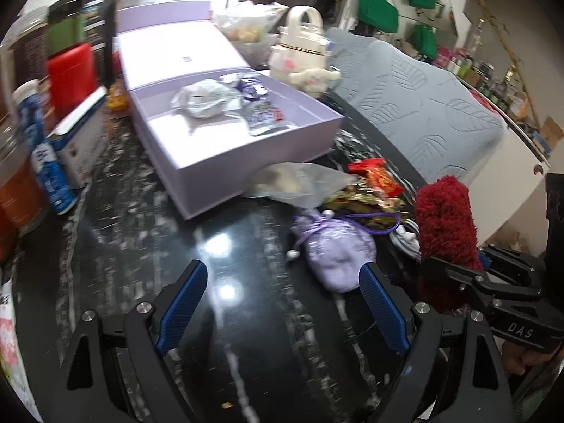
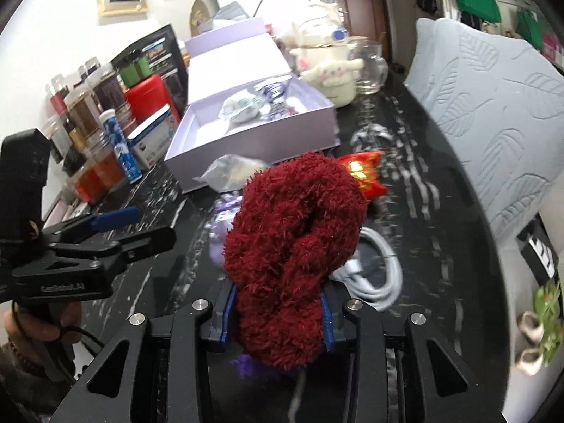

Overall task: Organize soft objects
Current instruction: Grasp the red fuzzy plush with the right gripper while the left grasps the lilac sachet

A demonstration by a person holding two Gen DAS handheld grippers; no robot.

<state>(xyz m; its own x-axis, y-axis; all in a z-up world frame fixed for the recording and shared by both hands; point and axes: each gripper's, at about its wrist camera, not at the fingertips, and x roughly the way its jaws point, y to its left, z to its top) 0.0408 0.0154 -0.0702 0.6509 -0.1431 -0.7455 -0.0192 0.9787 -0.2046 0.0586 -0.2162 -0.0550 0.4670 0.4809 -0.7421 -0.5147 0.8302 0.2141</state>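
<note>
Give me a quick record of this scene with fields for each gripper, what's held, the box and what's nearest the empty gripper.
right gripper: shut on the red fuzzy sock
left gripper: open, holding nothing
nearest left gripper: purple pouch on the black table, by one fingertip
box: lavender, open, wrapped packets inside
beside box: white plush toy

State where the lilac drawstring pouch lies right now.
In the left wrist view, the lilac drawstring pouch lies on the dark table, beside the left tool's right finger.

"DAS" in pale letters on the black right gripper [image 1: 458, 275] body, and "GenRobot.AI" embossed, faint, on the black left gripper [image 2: 116, 218] body.
</note>
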